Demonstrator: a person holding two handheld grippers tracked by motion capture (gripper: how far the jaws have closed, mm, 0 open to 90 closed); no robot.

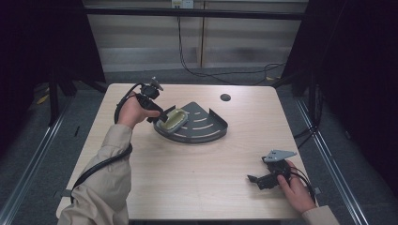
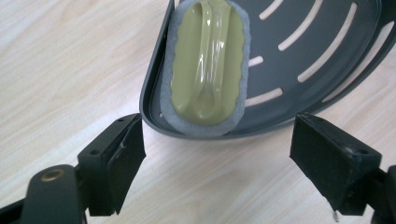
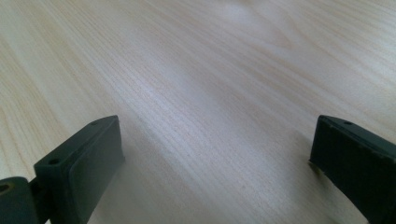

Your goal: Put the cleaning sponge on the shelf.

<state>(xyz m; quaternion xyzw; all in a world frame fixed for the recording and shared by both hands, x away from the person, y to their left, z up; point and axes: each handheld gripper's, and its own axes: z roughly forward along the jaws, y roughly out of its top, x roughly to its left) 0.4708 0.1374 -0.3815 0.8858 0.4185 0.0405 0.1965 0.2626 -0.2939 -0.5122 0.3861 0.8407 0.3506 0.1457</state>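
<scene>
Left gripper view places the scrubbing pad (image 2: 208, 70) at the near end of the dark corner tray (image 2: 322, 42), lying flat against the tray's curved rim: an oval of grey foam edging a glossy olive-green plastic top, with a raised moulded handle running down its length. From the high view the same pad (image 1: 172, 118) sits in the left part of the tray (image 1: 206, 133), which rests near the middle of the pale wood-grain table (image 1: 197, 187). In my judgement the pad is light and will lift with little effort; its foam skirt is soft and will give under pressure, while the shiny top looks hard and somewhat slippery. The raised handle appears the soundest place to take hold, with the jaws across its narrow width; a grip on the foam edge alone would likely squash and slide. The tray is a stiff, matt grey quarter-round with long slots cut through its floor and a low upstanding wall, and it may shift if the pad is dragged rather than lifted. The left gripper (image 2: 217, 154) hovers just short of the tray's rim with its jaws spread wide, nothing between the black pads, the pad lying just beyond them. The right gripper (image 1: 257, 180) sits well apart near the table's right front, its jaws likewise parted over bare wood and empty.
</scene>
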